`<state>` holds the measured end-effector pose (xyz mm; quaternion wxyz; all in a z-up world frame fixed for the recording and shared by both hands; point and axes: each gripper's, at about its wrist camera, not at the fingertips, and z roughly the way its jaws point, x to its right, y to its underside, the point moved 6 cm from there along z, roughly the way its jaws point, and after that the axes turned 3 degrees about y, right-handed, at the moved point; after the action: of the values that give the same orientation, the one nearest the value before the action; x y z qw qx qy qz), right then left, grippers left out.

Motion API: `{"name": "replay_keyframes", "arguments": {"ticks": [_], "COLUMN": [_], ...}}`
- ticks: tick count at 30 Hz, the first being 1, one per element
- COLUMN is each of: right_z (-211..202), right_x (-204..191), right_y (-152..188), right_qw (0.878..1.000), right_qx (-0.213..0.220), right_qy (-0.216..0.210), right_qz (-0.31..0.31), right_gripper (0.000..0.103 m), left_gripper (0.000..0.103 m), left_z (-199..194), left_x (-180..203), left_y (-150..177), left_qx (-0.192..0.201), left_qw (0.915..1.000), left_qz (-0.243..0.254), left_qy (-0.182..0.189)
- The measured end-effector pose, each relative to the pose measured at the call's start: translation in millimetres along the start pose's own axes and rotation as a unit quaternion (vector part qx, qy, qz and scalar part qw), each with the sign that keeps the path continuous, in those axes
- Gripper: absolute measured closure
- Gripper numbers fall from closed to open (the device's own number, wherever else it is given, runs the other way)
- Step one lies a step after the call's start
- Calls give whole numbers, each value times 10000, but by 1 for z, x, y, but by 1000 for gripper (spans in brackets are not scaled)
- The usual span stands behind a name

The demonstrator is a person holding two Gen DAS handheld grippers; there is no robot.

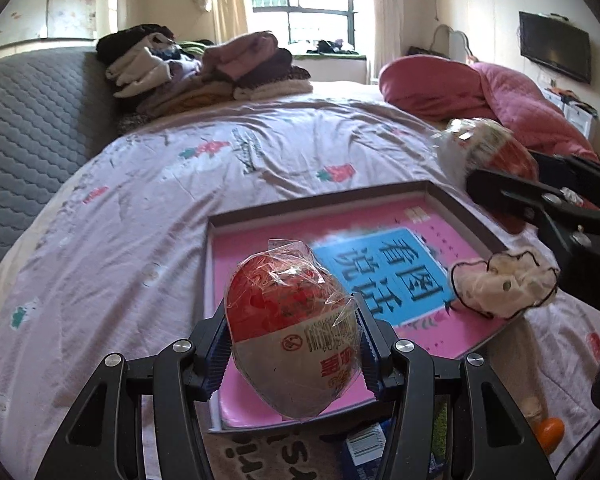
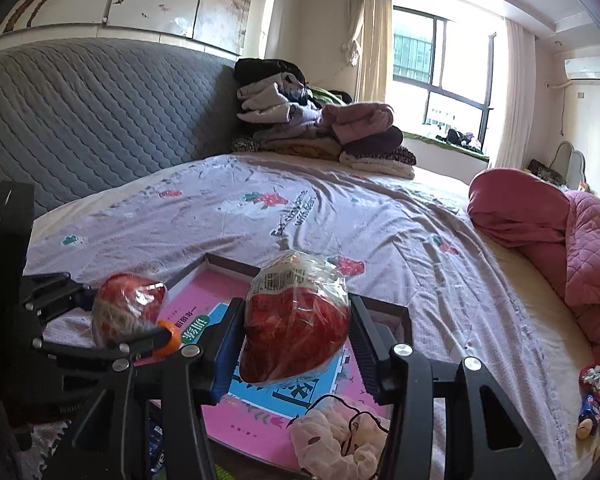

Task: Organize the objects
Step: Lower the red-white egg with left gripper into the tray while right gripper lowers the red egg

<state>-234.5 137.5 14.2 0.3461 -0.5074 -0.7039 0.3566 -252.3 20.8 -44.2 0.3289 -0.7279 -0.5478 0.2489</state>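
On the blue panel of the pink board [image 1: 380, 272] lying in the tray at centre frame you can read 看图说话, upside down to you. The wrapped egg-shaped toy [image 1: 296, 336] at lower centre carries a barcode and a round prohibition sign; its red characters are too small to read. The bedsheet [image 2: 300, 216] print looks like English, illegible.

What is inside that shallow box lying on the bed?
The box has a pink printed sheet with a blue panel lining its floor, and a cream frilly fabric piece at one corner. The wrapped egg in the left tool hides part of the floor.
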Motion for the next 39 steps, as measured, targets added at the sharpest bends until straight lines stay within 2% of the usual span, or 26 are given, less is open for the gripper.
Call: {"name": "replay_keyframes", "arguments": {"ticks": [26,39], "right_z": [60,76], "right_x": [-5,-8], "right_y": [40,60], "right_qw": [9957,9903], "right_qx": [-923,-1367], "right_qy": [-38,-123], "right_qz": [-122,-215], "right_gripper": [52,52], "left_gripper": [47,47], "left_z": [40,50], "left_x": [28,29], "left_y": [20,27], "left_qx": [-447,-578], "left_qw": [9963,9959], "left_qz": [129,162], "left_qy": [718,683]}}
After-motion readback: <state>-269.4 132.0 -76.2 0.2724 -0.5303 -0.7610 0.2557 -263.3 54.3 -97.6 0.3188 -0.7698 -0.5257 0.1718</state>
